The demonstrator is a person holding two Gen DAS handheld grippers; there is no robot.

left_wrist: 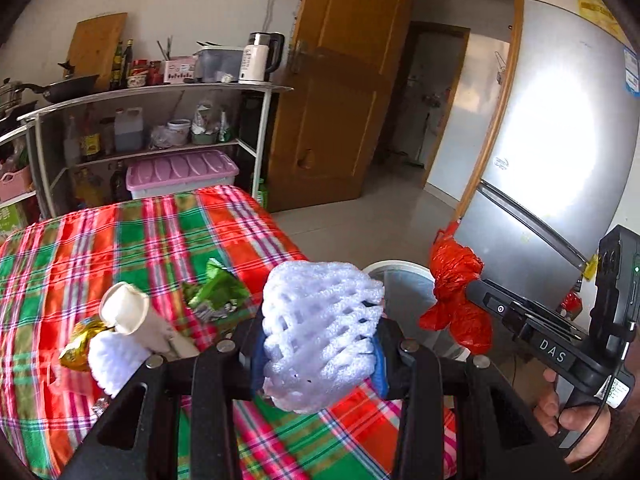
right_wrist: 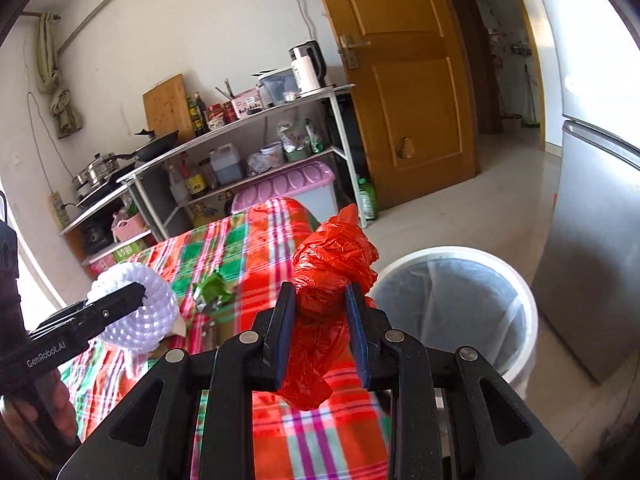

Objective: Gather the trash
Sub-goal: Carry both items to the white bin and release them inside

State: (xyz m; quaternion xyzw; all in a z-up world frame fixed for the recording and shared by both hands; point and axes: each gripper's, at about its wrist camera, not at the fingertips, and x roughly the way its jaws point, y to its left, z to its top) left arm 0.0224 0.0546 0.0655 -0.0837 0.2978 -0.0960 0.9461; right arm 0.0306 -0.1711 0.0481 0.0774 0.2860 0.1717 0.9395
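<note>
From the left wrist camera, the left gripper [left_wrist: 320, 344] is clamped on a white foam mesh fruit sleeve [left_wrist: 320, 332], which bulges out between the blue pads and hides their tips. At nine o'clock of it, on the table under a red, green and white plaid cloth [left_wrist: 132, 232], lie a crushed white paper cup [left_wrist: 126, 312], a gold foil wrapper [left_wrist: 78, 346] half hidden behind a second white foam piece [left_wrist: 114, 360], and a crumpled green foil wrapper [left_wrist: 216, 292]. At two o'clock the right gripper [left_wrist: 466, 286] pinches a crumpled red plastic bag [left_wrist: 456, 296]; only part of the holding hand [left_wrist: 576, 420] shows. The round white trash bin with a clear liner [left_wrist: 400, 276] is mostly covered by the sleeve and bag. From the right wrist camera, the right gripper [right_wrist: 322, 312] has its jaws narrowly closed around the red plastic bag [right_wrist: 328, 280], whose tail hangs below. The trash bin [right_wrist: 452, 308] stands open at three o'clock, its near rim cut off by the gripper body. At nine o'clock the left gripper [right_wrist: 140, 296] grips the foam sleeve [right_wrist: 136, 312]; the green wrapper [right_wrist: 214, 290] lies blurred beyond it.
</note>
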